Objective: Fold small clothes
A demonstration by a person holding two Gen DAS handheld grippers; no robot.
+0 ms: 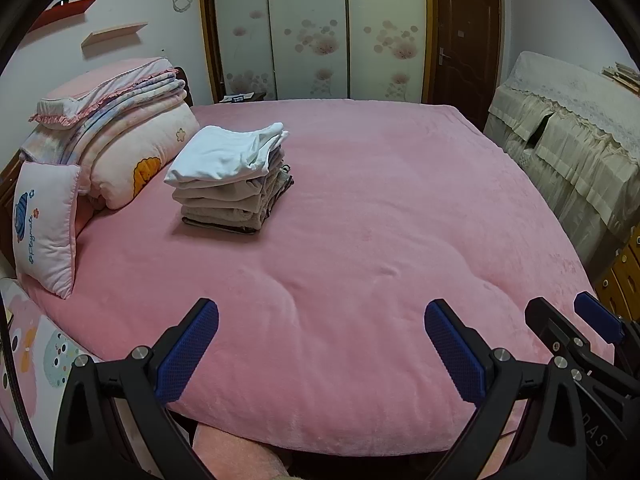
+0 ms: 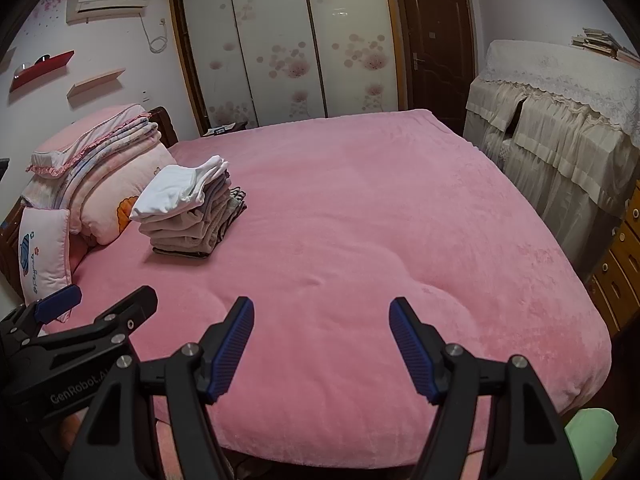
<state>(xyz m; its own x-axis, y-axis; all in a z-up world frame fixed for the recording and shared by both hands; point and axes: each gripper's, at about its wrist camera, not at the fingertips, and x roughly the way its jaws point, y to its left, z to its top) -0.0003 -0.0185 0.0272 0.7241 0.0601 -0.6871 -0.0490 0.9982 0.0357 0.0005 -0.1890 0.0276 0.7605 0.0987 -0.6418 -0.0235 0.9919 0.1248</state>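
A stack of folded small clothes [image 1: 232,178], white on top and beige and grey below, sits on the pink bed [image 1: 360,220] toward its far left; it also shows in the right wrist view [image 2: 188,212]. My left gripper [image 1: 322,316] is open and empty, held over the bed's near edge. My right gripper [image 2: 322,316] is open and empty too, also over the near edge. The right gripper shows at the right edge of the left wrist view [image 1: 560,316], and the left gripper shows at the left edge of the right wrist view [image 2: 108,298].
Folded quilts and pillows [image 1: 116,136] are piled at the bed's left. A small cushion [image 1: 46,224] leans there. A cloth-covered cabinet [image 1: 568,136] stands at the right, with wooden drawers [image 2: 620,264]. Wardrobe doors [image 1: 312,28] and a brown door [image 1: 464,40] are behind.
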